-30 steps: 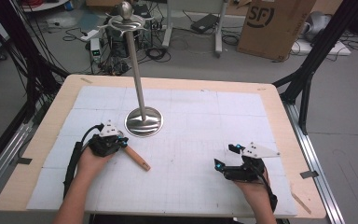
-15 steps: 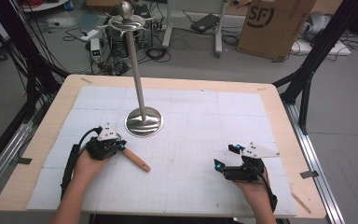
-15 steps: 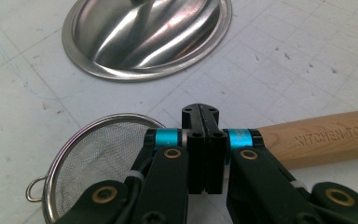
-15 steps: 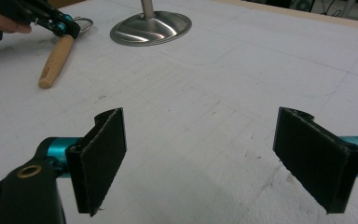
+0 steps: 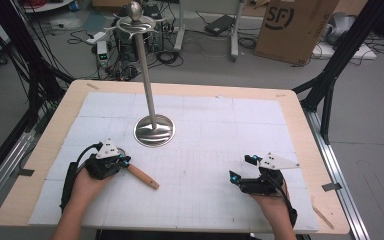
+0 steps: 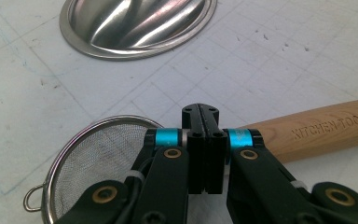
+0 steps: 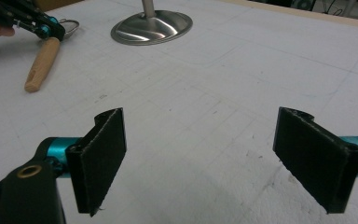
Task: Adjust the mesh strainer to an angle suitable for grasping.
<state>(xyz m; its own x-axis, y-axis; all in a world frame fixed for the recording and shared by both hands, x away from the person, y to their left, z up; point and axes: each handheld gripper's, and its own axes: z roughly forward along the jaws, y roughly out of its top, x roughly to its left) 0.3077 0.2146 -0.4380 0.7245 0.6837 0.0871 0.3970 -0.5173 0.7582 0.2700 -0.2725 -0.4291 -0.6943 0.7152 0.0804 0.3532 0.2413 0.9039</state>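
Left gripper (image 5: 111, 161) sits near the bench's left edge, toward the front, fingers (image 6: 204, 140) pressed together on the neck of a mesh strainer (image 6: 93, 163), at the junction of wire basket and wooden handle (image 6: 317, 128). The strainer lies on the white grid mat (image 5: 205, 125); the left gripper view shows the mesh bowl w/ small hanging loop to one side of the fingers and the handle, stamped "KITCHEN-TOOL", to the other. In the high view the handle (image 5: 142, 175) points toward the bench's front-right, away from the gripper. Just beyond the strainer, approx. mid-bench and left of center, stands a steel hanging stand (image 5: 153, 131): round domed base, upright pole, hooks at top. The strainer's rim is near the base but apart from it. Right gripper (image 5: 252, 172) rests near the front-right corner, well apart from the strainer, fingers (image 7: 100, 158) spread wide w/ nothing between them, bare mat below.
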